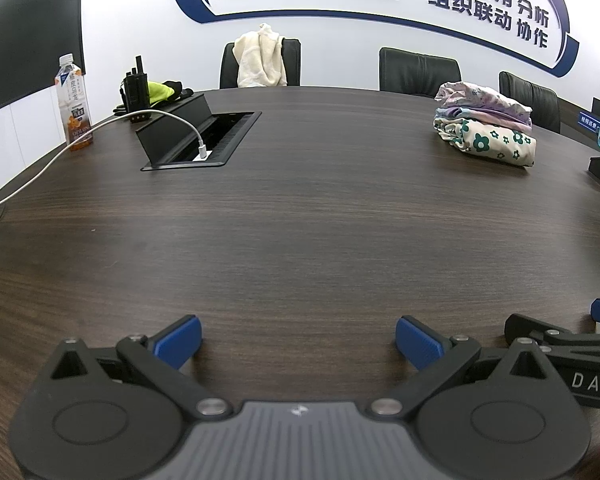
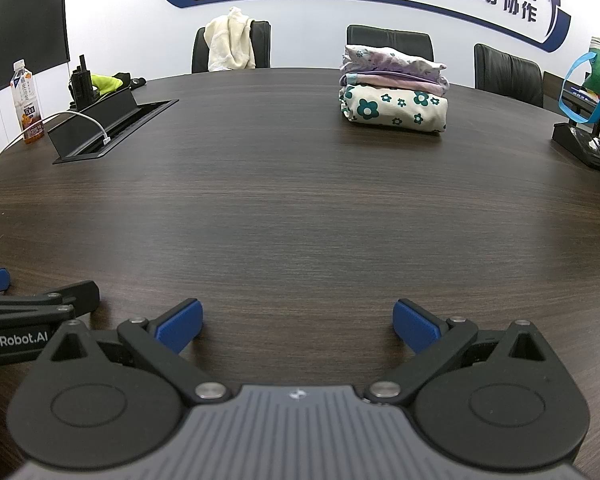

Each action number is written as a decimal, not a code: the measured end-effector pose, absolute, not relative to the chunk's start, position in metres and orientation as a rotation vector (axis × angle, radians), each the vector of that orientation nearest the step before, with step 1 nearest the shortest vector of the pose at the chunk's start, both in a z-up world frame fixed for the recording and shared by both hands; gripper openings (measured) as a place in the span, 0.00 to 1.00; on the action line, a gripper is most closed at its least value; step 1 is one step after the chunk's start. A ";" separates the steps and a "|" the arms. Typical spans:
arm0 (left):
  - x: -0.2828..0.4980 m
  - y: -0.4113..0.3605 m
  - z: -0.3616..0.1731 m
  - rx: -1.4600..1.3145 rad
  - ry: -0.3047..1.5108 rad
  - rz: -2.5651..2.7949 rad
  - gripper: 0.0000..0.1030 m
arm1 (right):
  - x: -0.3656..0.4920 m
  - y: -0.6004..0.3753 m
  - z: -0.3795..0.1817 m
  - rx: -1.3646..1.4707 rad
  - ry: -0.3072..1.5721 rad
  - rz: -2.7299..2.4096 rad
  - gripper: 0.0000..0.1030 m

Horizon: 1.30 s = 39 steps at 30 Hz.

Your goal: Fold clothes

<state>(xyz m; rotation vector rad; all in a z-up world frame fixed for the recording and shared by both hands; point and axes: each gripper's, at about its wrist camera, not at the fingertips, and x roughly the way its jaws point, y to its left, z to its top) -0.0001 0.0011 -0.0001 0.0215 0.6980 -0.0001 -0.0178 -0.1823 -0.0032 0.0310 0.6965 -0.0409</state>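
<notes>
dark wood table: bare between both tongs | stack of folded floral clothes: far side, well apart from tongs | left gripper: jaws spread wide, nothing held | right gripper: jaws spread wide, nothing held, just beside left

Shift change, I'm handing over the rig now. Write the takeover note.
Left gripper: open, empty, over bare table.
Right gripper: open, empty, beside it.
Done: folded clothes stack, three pieces, at the table's far right.
Possibly left: cream garment draped over the far chair, unfolded. No garment lies within the grippers' immediate area; fetch one first.
</notes>
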 end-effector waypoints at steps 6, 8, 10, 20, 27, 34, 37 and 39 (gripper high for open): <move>0.001 0.000 0.000 0.022 0.698 0.000 1.00 | -0.018 -0.182 -0.003 0.031 0.697 -0.041 1.00; 0.001 0.000 0.000 0.021 0.698 0.000 1.00 | -0.018 -0.182 -0.003 0.031 0.697 -0.041 1.00; 0.001 -0.001 0.000 0.021 0.698 0.000 1.00 | -0.018 -0.182 -0.003 0.031 0.697 -0.041 1.00; 0.002 -0.003 0.001 0.021 0.698 0.000 1.00 | -0.018 -0.181 -0.003 0.031 0.696 -0.041 1.00; 0.001 -0.003 0.001 0.021 0.698 0.001 1.00 | -0.018 -0.181 -0.003 0.031 0.697 -0.041 1.00; 0.000 -0.003 0.001 0.021 0.698 0.000 1.00 | -0.018 -0.182 -0.003 0.031 0.696 -0.041 1.00; 0.002 -0.003 0.001 0.020 0.698 0.000 1.00 | -0.018 -0.182 -0.003 0.031 0.697 -0.042 1.00; 0.002 -0.003 0.001 0.021 0.698 0.000 1.00 | -0.019 -0.180 -0.004 0.032 0.696 -0.042 1.00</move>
